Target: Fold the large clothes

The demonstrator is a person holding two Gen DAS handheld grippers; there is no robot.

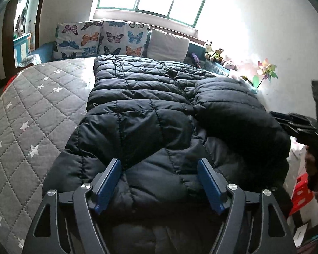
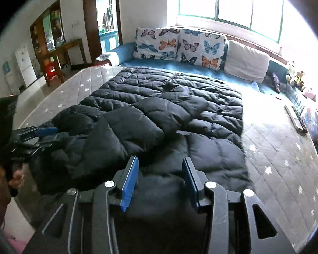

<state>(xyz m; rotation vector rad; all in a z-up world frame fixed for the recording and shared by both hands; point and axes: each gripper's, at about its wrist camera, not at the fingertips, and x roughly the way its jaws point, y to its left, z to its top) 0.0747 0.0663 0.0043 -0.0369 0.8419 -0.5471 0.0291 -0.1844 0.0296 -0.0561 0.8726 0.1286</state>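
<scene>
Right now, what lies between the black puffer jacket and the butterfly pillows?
In the right wrist view, only a bare strip of blue sofa seat lies between the black puffer jacket and the butterfly pillows.

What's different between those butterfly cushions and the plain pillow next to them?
The butterfly cushions carry colourful butterfly prints on white; the plain pillow is unpatterned off-white. There are two butterfly cushions side by side, but one plain pillow, nearer the soft toys. All lean upright below the window, beyond the black puffer coat.

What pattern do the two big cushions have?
Colourful butterflies on white cushions, clearest in the right wrist view.
</scene>
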